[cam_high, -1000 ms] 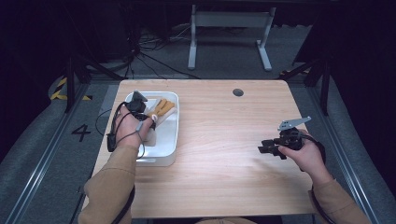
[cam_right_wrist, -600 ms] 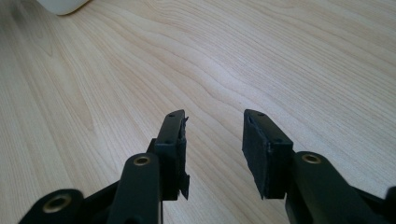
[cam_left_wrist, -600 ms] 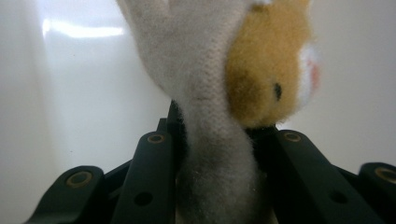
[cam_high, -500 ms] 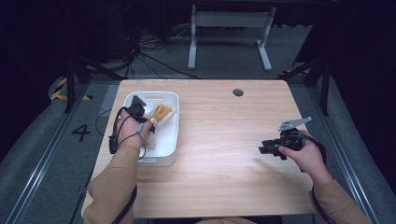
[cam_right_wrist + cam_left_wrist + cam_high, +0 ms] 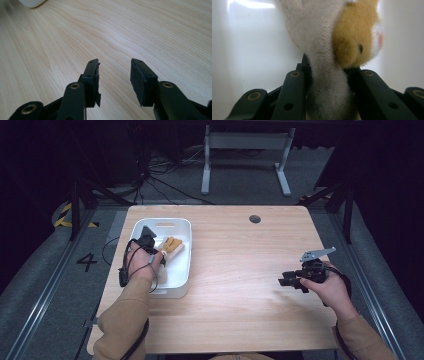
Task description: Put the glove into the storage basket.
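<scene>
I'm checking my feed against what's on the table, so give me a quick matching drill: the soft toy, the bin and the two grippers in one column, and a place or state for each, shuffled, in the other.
Things:
1. soft toy
2. white bin
3. left gripper
4. right gripper

Places or states:
A. open over bare wood, holding nothing
B. standing on the left part of the table
C. shut on white and tan plush
D. pinched between two black jaws, inside the bin

Pairs: 1-D, 2-B, 3-C, 4-A
</scene>
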